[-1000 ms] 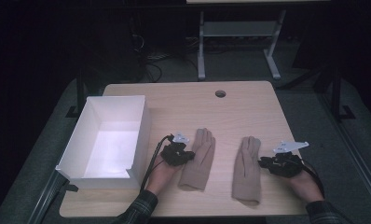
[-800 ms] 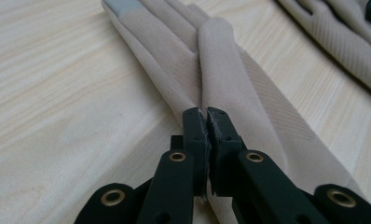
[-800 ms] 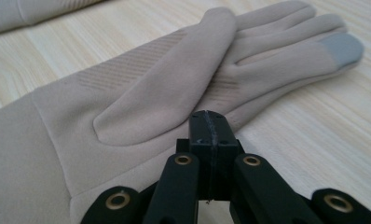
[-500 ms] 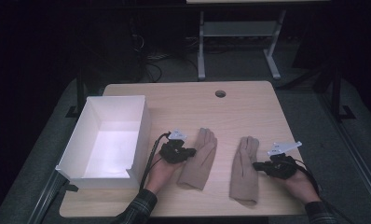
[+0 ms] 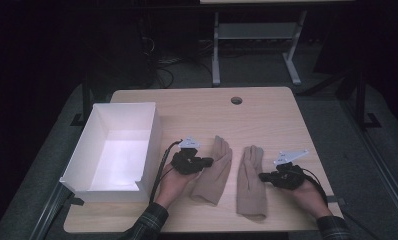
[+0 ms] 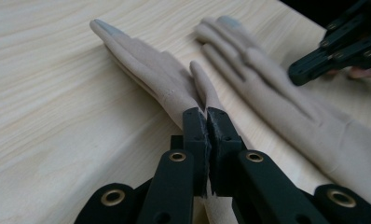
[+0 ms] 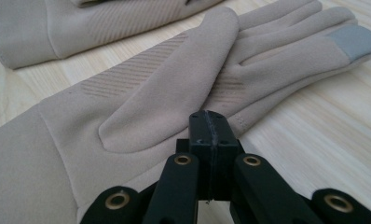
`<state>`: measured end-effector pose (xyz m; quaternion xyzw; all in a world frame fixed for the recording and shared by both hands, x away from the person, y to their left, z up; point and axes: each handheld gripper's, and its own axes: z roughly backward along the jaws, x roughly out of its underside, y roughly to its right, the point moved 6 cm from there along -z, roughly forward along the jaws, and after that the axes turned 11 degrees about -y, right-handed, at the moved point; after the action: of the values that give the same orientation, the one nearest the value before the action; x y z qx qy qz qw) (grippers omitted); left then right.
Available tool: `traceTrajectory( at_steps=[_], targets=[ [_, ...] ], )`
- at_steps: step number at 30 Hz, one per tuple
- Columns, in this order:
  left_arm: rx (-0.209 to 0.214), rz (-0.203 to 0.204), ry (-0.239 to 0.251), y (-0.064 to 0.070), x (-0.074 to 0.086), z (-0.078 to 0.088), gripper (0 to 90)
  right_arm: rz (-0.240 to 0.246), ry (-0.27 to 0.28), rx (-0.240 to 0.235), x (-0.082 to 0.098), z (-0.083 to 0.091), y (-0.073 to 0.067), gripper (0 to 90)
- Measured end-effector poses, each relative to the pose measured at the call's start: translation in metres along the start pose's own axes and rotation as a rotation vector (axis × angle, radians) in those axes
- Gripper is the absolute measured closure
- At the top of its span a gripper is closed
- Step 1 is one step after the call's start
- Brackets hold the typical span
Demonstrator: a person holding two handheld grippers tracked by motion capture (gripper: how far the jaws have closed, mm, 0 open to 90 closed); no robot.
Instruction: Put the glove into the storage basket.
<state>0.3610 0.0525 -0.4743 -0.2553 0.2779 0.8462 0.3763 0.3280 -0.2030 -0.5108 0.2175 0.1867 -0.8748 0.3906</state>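
Two beige gloves lie side by side on the wooden table (image 5: pixel 197 110), fingers pointing away from me. My left gripper (image 5: pixel 209 161) (image 6: pixel 206 114) is shut on the near side edge of the left glove (image 5: pixel 214 170) (image 6: pixel 146 65), with fabric pinched between its jaws by the thumb. My right gripper (image 5: pixel 262 176) (image 7: pixel 210 116) is shut at the side edge of the right glove (image 5: pixel 250 185) (image 7: pixel 183 79), just below its folded-over thumb. That glove's fingertip has a grey patch. The left glove (image 7: pixel 81 28) also lies beyond it in the right gripper view.
A white open box (image 5: pixel 154 135) stands at the table's left edge, close to my left hand. A round cable hole (image 5: pixel 236 100) sits near the far edge. Metal desk legs and cables stand on the dark floor beyond.
My right gripper has slid left, and the right glove has shifted left with it, closer to the left glove. The left gripper and its glove have stayed put.
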Motion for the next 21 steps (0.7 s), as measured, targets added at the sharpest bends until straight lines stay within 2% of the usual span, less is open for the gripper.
traceTrajectory(
  at_steps=[7, 12, 17, 21],
  targets=[
    [0.036, -0.014, 0.025, 0.011, -0.006, 0.004, 87.3, 0.022, -0.002, -0.007, -0.005, -0.003, -0.009, 90.0],
    [0.061, -0.031, 0.044, 0.021, -0.011, 0.008, 87.4, 0.030, -0.002, 0.002, 0.004, 0.005, -0.009, 90.0],
    [0.069, -0.040, 0.042, 0.026, -0.013, 0.006, 87.4, 0.035, -0.017, -0.017, 0.008, 0.004, -0.012, 90.0],
    [0.071, -0.047, 0.044, 0.029, -0.014, 0.004, 87.4, 0.045, -0.017, -0.032, 0.003, -0.002, -0.017, 90.0]
  ],
)
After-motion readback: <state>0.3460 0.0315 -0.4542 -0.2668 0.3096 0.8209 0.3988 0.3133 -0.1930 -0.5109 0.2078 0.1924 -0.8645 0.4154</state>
